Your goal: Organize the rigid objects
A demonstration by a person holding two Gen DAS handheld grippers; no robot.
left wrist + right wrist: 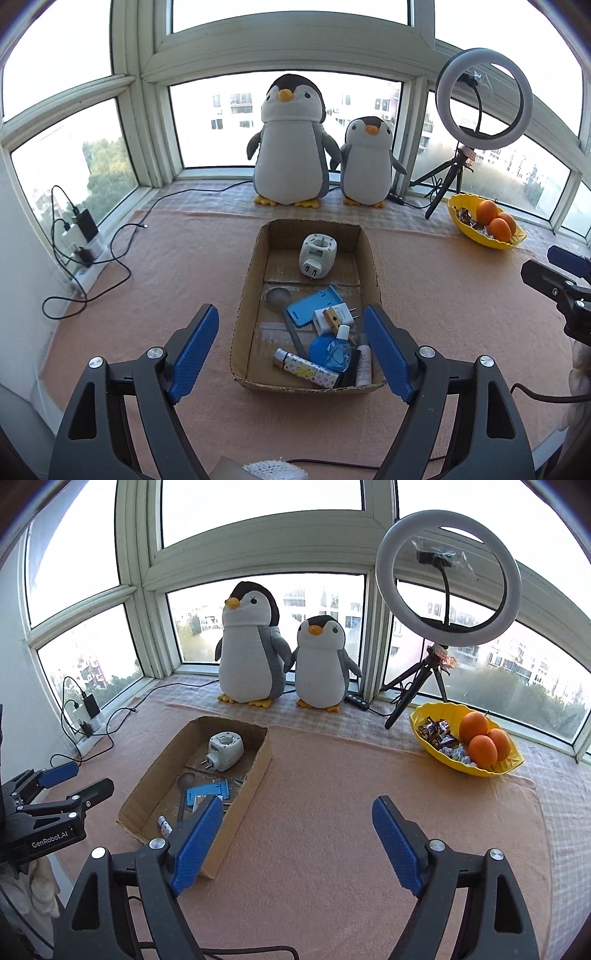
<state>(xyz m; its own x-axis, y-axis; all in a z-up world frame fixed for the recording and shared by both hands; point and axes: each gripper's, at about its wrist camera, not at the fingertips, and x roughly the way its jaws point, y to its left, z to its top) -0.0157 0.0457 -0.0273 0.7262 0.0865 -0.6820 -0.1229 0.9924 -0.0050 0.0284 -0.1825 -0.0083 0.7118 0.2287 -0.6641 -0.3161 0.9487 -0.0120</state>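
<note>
Cardboard box [369,254] lying open on the pink cloth [184,258] of the worktop, seen from the left wrist just ahead of the left tool [290,352], holding a white plug adapter [317,256] at the far end and, crowded toward the near end, a blue phone stand [314,301], a white charger [338,315], a blue-capped bottle [334,349] and a patterned lighter [306,371]. Left tool spread wide and empty, blue pads [194,352] straddling the box's near left wall. Two plush penguins [291,147] standing behind at the window, with a ring light [484,99] and a yellow fruit bowl [461,218] to the right. From the right wrist, box [258,764] off to the left, right tool [299,843] likewise wide open with nothing between its pads [397,843], hanging above bare cloth beside the box's near right corner. Left tool [74,779] showing at the left edge.
</note>
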